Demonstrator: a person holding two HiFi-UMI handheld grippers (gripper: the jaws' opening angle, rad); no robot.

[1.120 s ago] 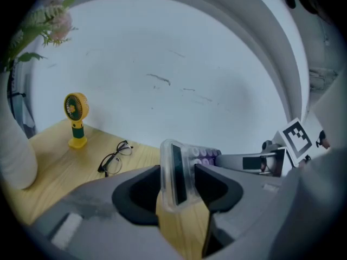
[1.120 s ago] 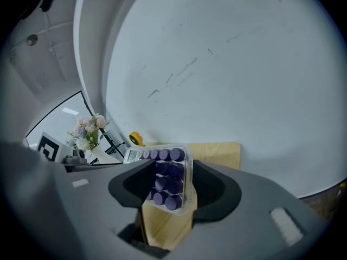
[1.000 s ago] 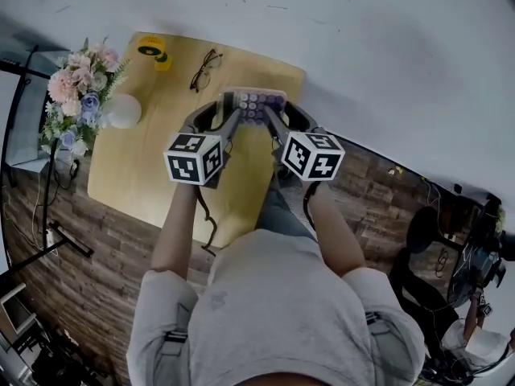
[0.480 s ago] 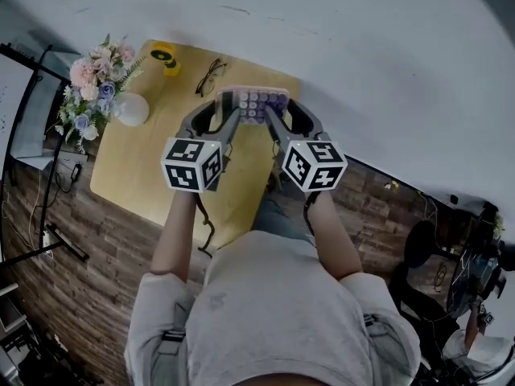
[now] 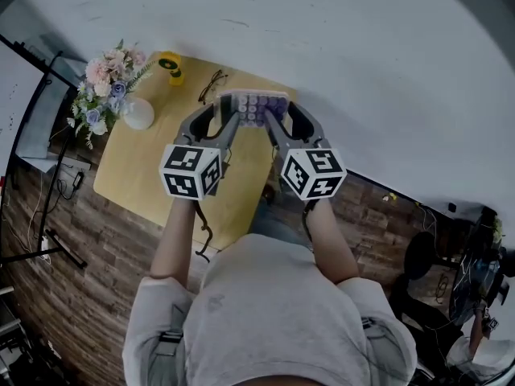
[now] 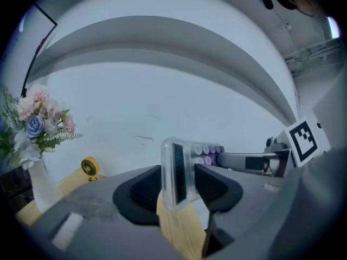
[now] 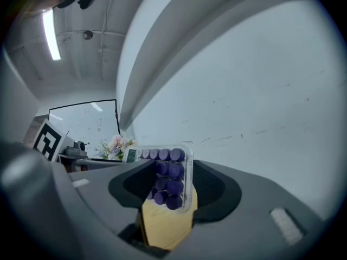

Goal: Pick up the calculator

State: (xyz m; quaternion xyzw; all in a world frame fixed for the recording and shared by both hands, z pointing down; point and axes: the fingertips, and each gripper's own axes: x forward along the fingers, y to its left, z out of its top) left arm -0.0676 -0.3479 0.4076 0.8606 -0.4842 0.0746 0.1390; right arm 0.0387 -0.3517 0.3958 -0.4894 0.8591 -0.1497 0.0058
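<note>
While both grippers share the load, the calculator (image 5: 252,105) hangs in the air above the far part of the wooden surface (image 5: 141,175), touching nothing beneath it. The left gripper (image 5: 219,117) has the display end: in the left gripper view its dark fingers (image 6: 138,191) press on either side of the clear case, which stands on edge between them. The right gripper (image 5: 283,117) has the key end. In the right gripper view its fingers (image 7: 214,191) close on the rows of purple keys in the same way. Both pairs stand fairly wide, as the body they clamp is broad.

As I judge it, the pick-up is as good as done: the calculator is gripped at both ends, off the surface, and roughly level between the two grippers. What remains, if anything, is to keep it steady.

Little stands in the way. A pair of glasses (image 5: 212,85) lies on the surface just below and to the left of the raised calculator. A small yellow object (image 5: 170,65) sits at the far edge. A bunch of flowers (image 5: 109,79) in a white vase (image 5: 138,113) occupies the left corner, well apart from the grippers. The pale wall is close behind, so there is not much room further forward.
</note>
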